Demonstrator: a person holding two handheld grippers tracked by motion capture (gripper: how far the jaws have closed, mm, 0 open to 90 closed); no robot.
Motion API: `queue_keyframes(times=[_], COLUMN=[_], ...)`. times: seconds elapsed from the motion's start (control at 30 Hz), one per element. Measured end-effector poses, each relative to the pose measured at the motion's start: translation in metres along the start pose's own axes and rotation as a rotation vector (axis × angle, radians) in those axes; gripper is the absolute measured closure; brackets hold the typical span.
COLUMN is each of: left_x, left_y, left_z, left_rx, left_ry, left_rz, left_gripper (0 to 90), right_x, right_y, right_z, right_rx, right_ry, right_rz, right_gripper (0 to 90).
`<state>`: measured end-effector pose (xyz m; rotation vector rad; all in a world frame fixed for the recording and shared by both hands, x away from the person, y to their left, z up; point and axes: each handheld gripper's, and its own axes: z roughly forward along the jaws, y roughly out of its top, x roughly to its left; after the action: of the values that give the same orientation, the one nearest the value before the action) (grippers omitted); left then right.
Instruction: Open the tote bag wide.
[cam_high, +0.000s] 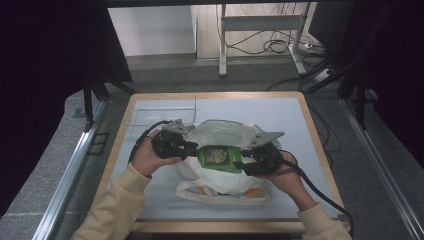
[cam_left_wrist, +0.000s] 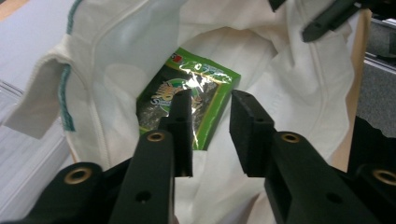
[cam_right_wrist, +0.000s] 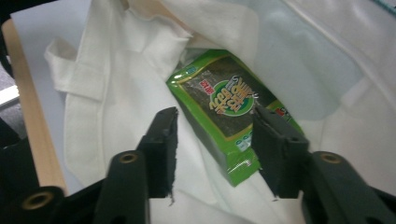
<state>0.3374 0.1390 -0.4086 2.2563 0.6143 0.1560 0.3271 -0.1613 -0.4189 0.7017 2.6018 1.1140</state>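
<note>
Green snack pack (cam_high: 218, 158) lies flat in the mouth of the white cloth bag (cam_high: 220, 131), mid-table, between my two claws. Looks like a seaweed pack: light, thin, glossy foil, crinkly and slippery, contents probably brittle, so I'd say no hard squeeze. Best hold, as I judge it, is a short edge or the sealed end, pinched across the thickness, not over the flat face. Left claw (cam_left_wrist: 208, 122) is partly open, nothing between the pads; the pack (cam_left_wrist: 191, 95) sits just past the tips, one finger (cam_left_wrist: 181, 121) overlapping its near edge in the left gripper view, contact I can't confirm. Right claw (cam_right_wrist: 215, 142) stands moderately open, straddling the pack's (cam_right_wrist: 224, 109) near end; pads (cam_right_wrist: 273, 140) look close to the foil but I can't see them pressing, so I call it not gripped. Bag is soft and floppy, rim folds in over the pack's far corner, so cloth could get caught in a pinch. Bag handles (cam_high: 192, 189) lie loose toward me on the table (cam_high: 290, 110). Orange bits under the bag's near edge, can't tell what.
</note>
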Motion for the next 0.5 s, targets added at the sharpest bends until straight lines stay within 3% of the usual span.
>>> queue_keyframes(times=[0.13, 0.23, 0.5], left_x=[-0.003, -0.003, -0.003], left_y=[-0.005, -0.007, -0.010], left_z=[0.004, 0.008, 0.012], left_rx=[0.011, 0.037, 0.054], left_ry=[-0.006, -0.010, -0.021], left_rz=[-0.002, 0.002, 0.000], left_gripper=[84.3, 87.9, 90.0], right_x=[-0.005, -0.009, -0.017], right_y=[0.009, 0.017, 0.043], right_z=[0.005, 0.010, 0.037], right_rx=[0.032, 0.049, 0.094], right_ry=[0.018, 0.019, -0.008], right_rz=[0.000, 0.003, -0.020], right_gripper=[73.7, 81.5, 89.0])
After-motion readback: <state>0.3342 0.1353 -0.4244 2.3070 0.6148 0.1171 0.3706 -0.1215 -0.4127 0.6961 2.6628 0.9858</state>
